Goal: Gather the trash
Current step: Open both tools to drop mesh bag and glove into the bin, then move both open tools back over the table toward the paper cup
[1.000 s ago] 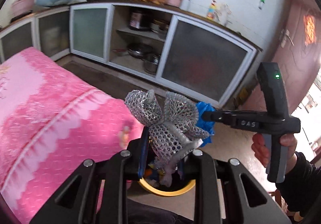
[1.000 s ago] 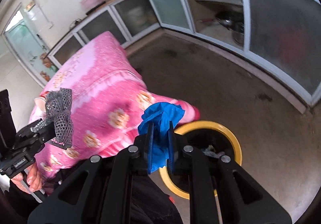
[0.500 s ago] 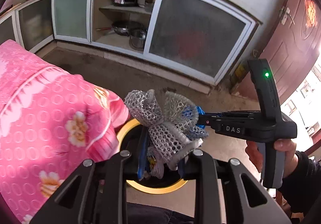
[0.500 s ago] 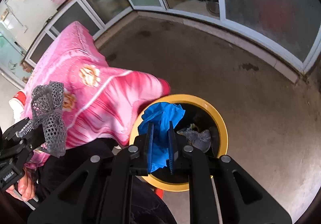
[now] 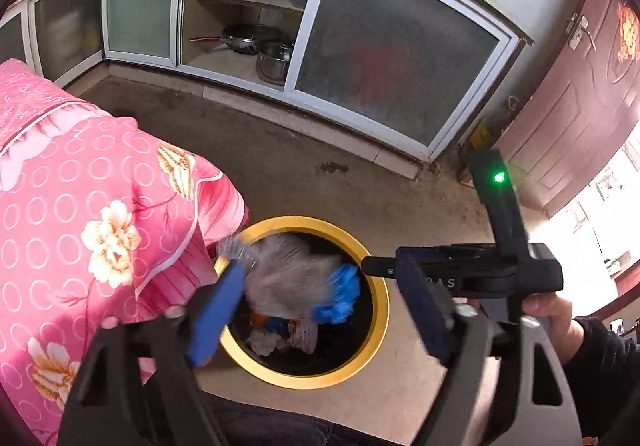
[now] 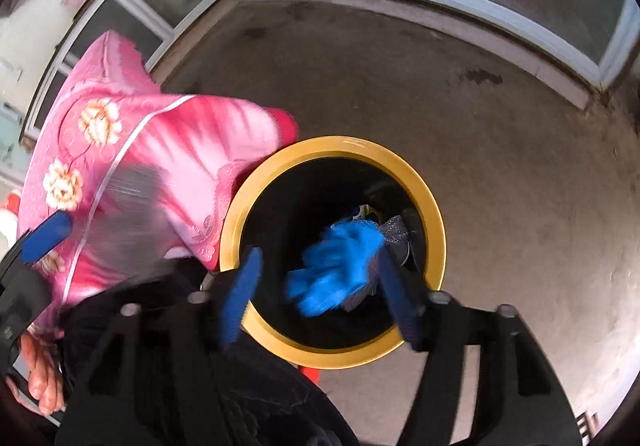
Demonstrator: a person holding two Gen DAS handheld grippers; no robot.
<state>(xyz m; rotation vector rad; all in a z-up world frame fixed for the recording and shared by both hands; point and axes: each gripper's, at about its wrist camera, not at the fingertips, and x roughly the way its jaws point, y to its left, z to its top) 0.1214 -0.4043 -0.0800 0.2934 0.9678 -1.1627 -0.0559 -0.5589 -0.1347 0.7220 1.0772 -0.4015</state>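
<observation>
A yellow-rimmed black trash bin [image 5: 379, 310] [image 6: 434, 214] stands on the floor and holds several scraps. My left gripper [image 5: 320, 310] is open above it, and the grey foam net [image 5: 288, 278] is blurred in mid-fall between its fingers. In the right wrist view the net is a grey blur [image 6: 132, 222] at the left. My right gripper [image 6: 320, 286] is open over the bin, and the blue crumpled piece [image 6: 336, 270] is falling loose between its fingers. The blue piece [image 5: 340, 294] shows in the left wrist view beside the net.
A table under a pink flowered cloth [image 5: 80, 214] [image 6: 160, 142] stands touching the bin's left side. Low cabinets with frosted doors [image 5: 384, 62] line the far wall, with pots on an open shelf. A brown door [image 5: 576, 86] is at the right. The floor is bare concrete.
Both grippers have opened over the bin. The grey net and the blue piece have left the fingers and are dropping. Both cameras have tilted down toward the bin.
</observation>
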